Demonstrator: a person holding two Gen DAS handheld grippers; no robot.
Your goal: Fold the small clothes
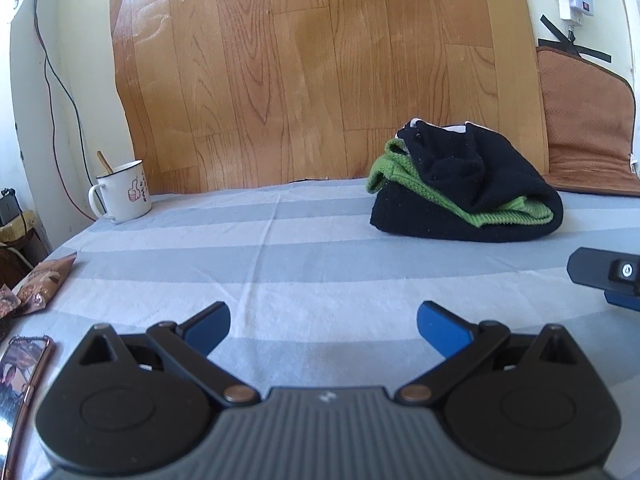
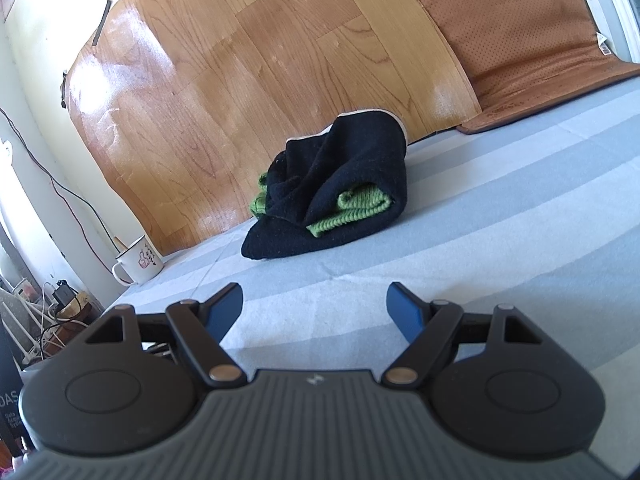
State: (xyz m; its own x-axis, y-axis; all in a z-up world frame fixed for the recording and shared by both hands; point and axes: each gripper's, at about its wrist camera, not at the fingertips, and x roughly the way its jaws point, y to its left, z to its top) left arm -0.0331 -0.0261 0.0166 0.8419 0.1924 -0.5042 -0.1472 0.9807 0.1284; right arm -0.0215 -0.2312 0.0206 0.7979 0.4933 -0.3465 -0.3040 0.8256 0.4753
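White mug [image 1: 124, 192] near wood-grain panel [image 1: 312, 72]; snack packets [image 1: 40, 284], phone [image 1: 24, 364] left.

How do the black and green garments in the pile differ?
The black garment wraps the outside, top and bottom; the green garment is sandwiched inside, only edges showing. Black looks fuzzy and plain; green shows a ribbed knit. Both sit in one pile on the striped sheet, untouched by either gripper.

We carry two matching tools. Our left gripper [image 1: 323, 330] has a ribbed grey body with a small white mark at 12 o'clock, black round housings at 9 and 3 o'clock, brass-coloured pivot pins and blue-padded fingers [image 1: 440, 330]. Our right gripper [image 2: 315, 312] looks the same.
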